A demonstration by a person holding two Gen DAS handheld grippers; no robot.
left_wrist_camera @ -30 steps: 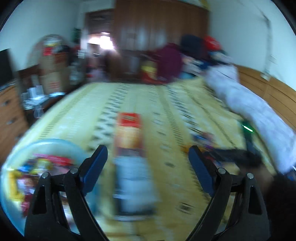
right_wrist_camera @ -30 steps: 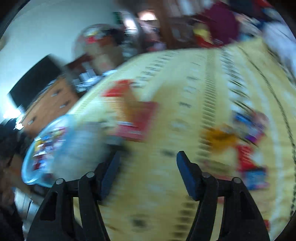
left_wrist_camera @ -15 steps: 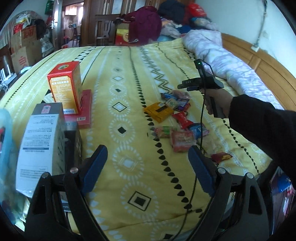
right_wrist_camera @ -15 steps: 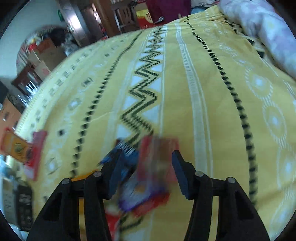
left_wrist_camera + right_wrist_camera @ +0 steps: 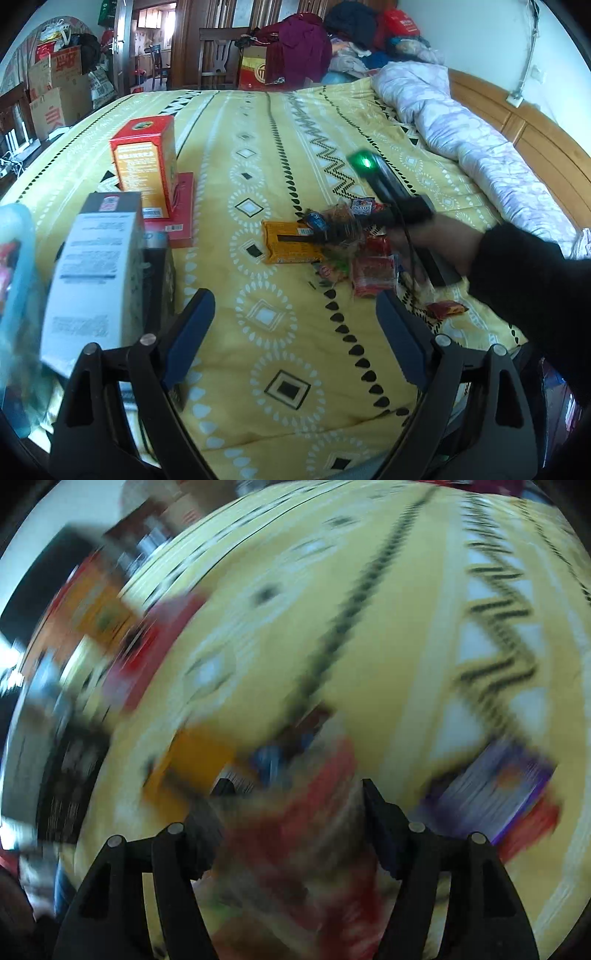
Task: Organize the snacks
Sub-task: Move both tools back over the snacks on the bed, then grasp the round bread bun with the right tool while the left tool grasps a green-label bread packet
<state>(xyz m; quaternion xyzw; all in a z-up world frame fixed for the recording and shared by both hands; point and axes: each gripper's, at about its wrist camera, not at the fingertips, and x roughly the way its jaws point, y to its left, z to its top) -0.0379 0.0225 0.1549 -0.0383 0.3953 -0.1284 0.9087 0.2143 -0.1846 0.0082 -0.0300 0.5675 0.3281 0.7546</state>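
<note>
My left gripper (image 5: 295,325) hangs over the yellow bedspread (image 5: 280,173), jaws wide, nothing between them, only patterned fabric below.

My right gripper (image 5: 295,812) is down in the snack pile; its jaws are opening. The right wrist view is heavily smeared. A blurred red-and-clear packet (image 5: 306,834) sits between the fingers, but I can't tell if the pads touch it. A purple packet (image 5: 491,790) lies just right of the fingers, an orange packet (image 5: 195,760) to the left.

In the left wrist view the snack pile is mid-bed, right of centre: the orange packet (image 5: 291,242) flat, a red packet (image 5: 373,273) beside it, small blue and red wrappers around them, and one red wrapper (image 5: 445,308) lying apart near the bed edge. The right gripper (image 5: 332,232) reaches in there, held by a hand (image 5: 432,240) in a black sleeve, green light lit on its body.

Left side of the bed: a red-and-orange box (image 5: 146,162) upright on a flat red box (image 5: 181,210). Nearer, a white-and-black box (image 5: 99,273) stands just beside my left finger. A blue tub (image 5: 18,258) is at the far left edge, with blurred contents.
</note>
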